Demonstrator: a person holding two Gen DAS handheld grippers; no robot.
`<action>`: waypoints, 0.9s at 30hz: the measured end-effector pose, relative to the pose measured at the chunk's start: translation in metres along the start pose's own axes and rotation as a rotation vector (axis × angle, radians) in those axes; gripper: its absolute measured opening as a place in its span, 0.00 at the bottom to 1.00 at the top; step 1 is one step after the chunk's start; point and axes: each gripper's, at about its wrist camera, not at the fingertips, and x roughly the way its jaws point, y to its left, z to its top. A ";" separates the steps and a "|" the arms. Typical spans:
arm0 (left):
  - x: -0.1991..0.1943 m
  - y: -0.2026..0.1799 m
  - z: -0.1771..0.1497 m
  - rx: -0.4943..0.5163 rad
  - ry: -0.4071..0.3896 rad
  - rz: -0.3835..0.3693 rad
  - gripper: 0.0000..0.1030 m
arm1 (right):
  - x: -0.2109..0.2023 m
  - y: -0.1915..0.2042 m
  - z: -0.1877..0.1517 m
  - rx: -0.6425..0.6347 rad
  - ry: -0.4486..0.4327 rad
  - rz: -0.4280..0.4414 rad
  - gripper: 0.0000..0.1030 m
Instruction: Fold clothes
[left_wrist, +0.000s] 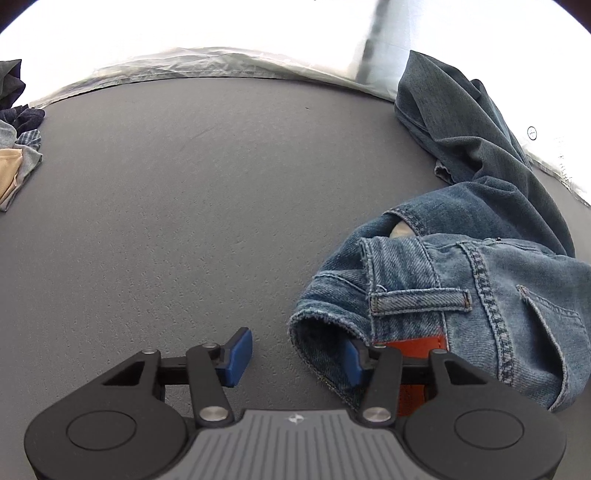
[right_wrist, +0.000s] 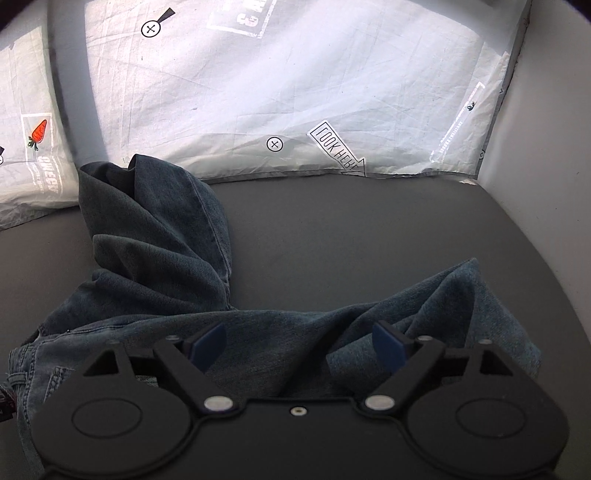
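A pair of blue jeans (left_wrist: 461, 266) lies crumpled on the dark grey table (left_wrist: 184, 203), its waistband with a belt loop and an orange leather patch (left_wrist: 417, 343) nearest me. My left gripper (left_wrist: 295, 356) is open, its right finger under the waistband's edge and its left finger over bare table. In the right wrist view the jeans (right_wrist: 159, 258) spread from a bunched leg at the left to another leg at the right. My right gripper (right_wrist: 299, 347) is open just above the denim between the legs.
A pile of other clothes (left_wrist: 16, 147) sits at the table's far left edge. A white printed sheet (right_wrist: 295, 92) lies beyond the table's far edge. A white wall (right_wrist: 546, 166) stands at the right.
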 end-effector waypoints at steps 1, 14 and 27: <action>0.000 0.001 0.001 -0.005 0.001 -0.005 0.51 | 0.006 0.005 0.000 -0.003 0.018 0.018 0.85; 0.007 0.003 0.015 -0.077 0.004 -0.085 0.50 | 0.077 0.056 -0.021 0.000 0.243 0.216 0.85; 0.016 -0.005 0.026 -0.106 -0.020 -0.140 0.28 | 0.098 0.054 -0.031 0.254 0.322 0.303 0.97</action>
